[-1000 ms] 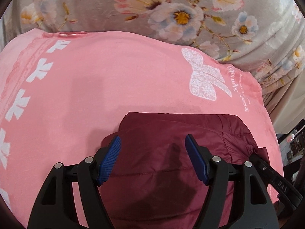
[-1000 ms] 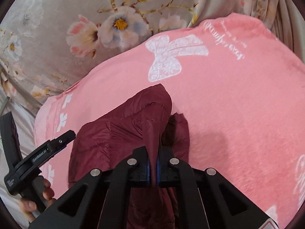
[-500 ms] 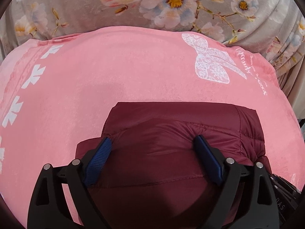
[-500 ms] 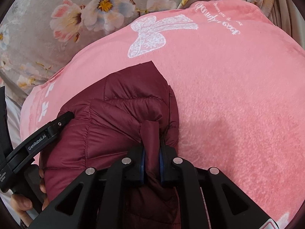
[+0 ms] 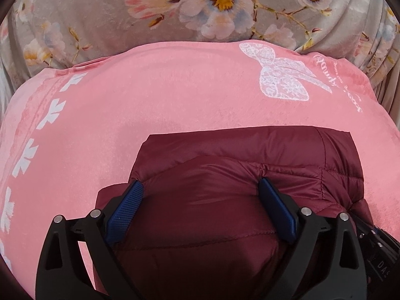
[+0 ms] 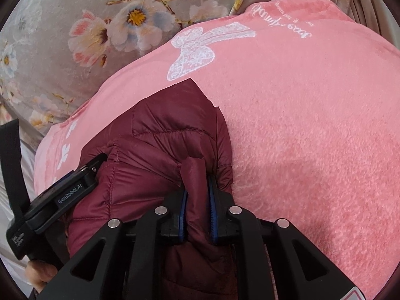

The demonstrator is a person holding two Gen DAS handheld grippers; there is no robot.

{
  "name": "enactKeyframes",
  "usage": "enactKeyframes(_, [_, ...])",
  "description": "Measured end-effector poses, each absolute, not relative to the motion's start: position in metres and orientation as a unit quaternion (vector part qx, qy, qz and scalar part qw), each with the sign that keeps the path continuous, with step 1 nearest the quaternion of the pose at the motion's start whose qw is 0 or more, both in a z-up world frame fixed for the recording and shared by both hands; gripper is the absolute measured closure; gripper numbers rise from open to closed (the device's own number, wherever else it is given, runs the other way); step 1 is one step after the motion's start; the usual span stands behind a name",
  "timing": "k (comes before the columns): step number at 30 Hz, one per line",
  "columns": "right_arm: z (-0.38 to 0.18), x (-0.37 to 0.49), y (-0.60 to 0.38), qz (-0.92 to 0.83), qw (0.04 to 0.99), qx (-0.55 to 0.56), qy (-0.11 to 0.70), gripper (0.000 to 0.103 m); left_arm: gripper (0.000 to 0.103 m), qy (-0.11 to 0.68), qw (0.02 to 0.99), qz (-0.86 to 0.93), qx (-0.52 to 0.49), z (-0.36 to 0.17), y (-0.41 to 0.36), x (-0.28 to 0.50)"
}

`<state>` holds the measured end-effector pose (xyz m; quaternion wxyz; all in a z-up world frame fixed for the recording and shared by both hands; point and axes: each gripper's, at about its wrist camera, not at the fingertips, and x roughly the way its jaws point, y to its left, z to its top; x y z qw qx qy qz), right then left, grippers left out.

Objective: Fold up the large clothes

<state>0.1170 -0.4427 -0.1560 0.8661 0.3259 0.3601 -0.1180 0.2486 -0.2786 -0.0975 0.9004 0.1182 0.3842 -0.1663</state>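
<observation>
A maroon quilted jacket (image 5: 225,170) lies folded in a thick bundle on a pink blanket (image 5: 175,100). My left gripper (image 5: 200,182) sits over the near part of the bundle. Its jaws are wide and still opening, with puffy padding bulging between the blue pads. In the right wrist view the jacket (image 6: 162,137) fills the lower left. My right gripper (image 6: 197,185) has a narrow upright fold of the fabric between its pads. Those jaws are opening slightly, and the fold still fills the gap. The left gripper (image 6: 75,190) rests on the bundle's left side.
The pink blanket (image 6: 300,125) has white bow and leaf prints and spreads wide to the right of the jacket. Behind it lies a grey floral sheet (image 5: 200,7). A person's hand (image 6: 37,272) holds the left gripper's handle at the lower left.
Both grippers have come down toward the blanket with the jacket, which now lies flatter and looms larger. The left jaws have spread wider. The right jaws have parted a little around the fold.
</observation>
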Motion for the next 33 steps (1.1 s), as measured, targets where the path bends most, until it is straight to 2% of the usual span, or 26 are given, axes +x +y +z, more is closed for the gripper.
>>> enactKeyframes(2, [-0.141,0.108,-0.441,-0.142,0.868,0.299,0.371,0.079,0.012,0.388,0.898,-0.168,0.125,-0.091,-0.274,0.245])
enactKeyframes(3, [-0.126,0.099,-0.436,-0.154,0.879,0.271,0.362,0.077,0.012,0.389,0.898,-0.165,0.126,-0.086,-0.269,0.241])
enactKeyframes(8, [-0.083,0.080,-0.405,-0.142,0.914,0.176,0.337,0.077,0.012,0.406,0.895,-0.175,0.059,-0.057,-0.232,0.213])
enactKeyframes(13, [-0.104,0.090,-0.376,-0.128,0.914,0.113,0.369,0.078,0.012,0.409,0.896,-0.164,0.056,-0.068,-0.219,0.185])
enactKeyframes(22, [-0.132,0.074,-0.386,-0.113,0.918,0.170,0.340,0.079,0.005,0.397,0.903,-0.154,0.059,-0.092,-0.216,0.175])
enactKeyframes(33, [-0.142,0.074,-0.394,-0.099,0.916,0.208,0.330,0.079,0.005,0.378,0.912,-0.148,0.066,-0.102,-0.221,0.172])
